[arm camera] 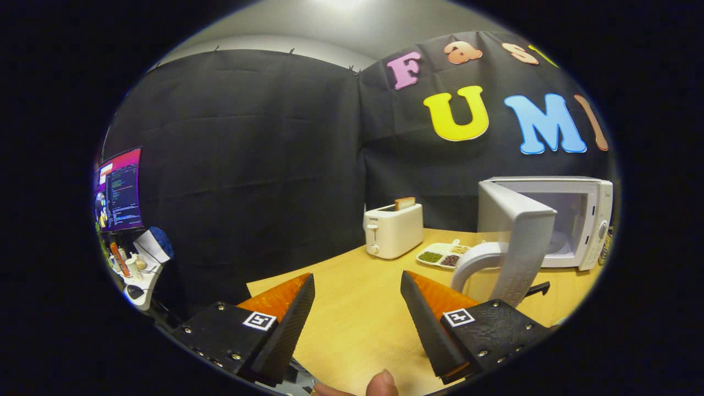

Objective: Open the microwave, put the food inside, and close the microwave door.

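So the gripper (357, 291) is just hovering with its jaws spread wide, nothing in the gap between the two fingers (289, 324), both angled forward and tipped slightly in toward each other. It sits low over the near edge of the desk (357, 319). A fingertip of the person's hand (379, 384) pokes up right below the fingers.

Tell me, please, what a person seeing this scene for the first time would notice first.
The white microwave with its door swung wide open stands out first, on the wooden table beyond the gripper's right finger. Next comes the white toaster with a slice of bread sticking up, farther back, with a divided tray between it and the microwave. The gripper is open and holds nothing.
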A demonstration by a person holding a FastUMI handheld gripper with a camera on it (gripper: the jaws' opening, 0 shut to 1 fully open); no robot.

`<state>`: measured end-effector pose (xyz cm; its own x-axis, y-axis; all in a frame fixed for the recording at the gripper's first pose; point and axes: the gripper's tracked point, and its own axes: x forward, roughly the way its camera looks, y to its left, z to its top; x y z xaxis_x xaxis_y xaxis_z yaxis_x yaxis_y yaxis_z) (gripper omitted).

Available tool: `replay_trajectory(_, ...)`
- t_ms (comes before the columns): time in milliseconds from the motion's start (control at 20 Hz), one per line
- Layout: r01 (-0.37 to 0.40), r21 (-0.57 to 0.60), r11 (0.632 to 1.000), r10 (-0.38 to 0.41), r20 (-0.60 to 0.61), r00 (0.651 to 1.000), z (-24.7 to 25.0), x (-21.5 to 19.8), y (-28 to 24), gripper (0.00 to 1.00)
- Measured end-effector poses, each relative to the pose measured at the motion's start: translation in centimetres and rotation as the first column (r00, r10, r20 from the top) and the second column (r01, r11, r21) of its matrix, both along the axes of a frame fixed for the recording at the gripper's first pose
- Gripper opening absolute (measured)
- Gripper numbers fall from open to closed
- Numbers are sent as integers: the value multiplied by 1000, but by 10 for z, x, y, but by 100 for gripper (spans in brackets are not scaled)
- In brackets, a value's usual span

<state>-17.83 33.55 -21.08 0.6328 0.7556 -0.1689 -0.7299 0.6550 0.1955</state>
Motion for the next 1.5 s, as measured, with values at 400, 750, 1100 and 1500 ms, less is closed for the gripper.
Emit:
replay_trajectory(400, 102, 22, 995, -99, -117, 988, -21, 19, -81, 90)
replay_trajectory(750, 325, -51, 944, -328, -82, 941, -31, 99, -188, 92)
replay_trajectory(1100, 506, -96, 857, -509, -3, 861, -27, 180, -263, 93)
replay_trajectory(1500, 599, -116, 793, -601, 20, 799, -27, 259, -292, 93)
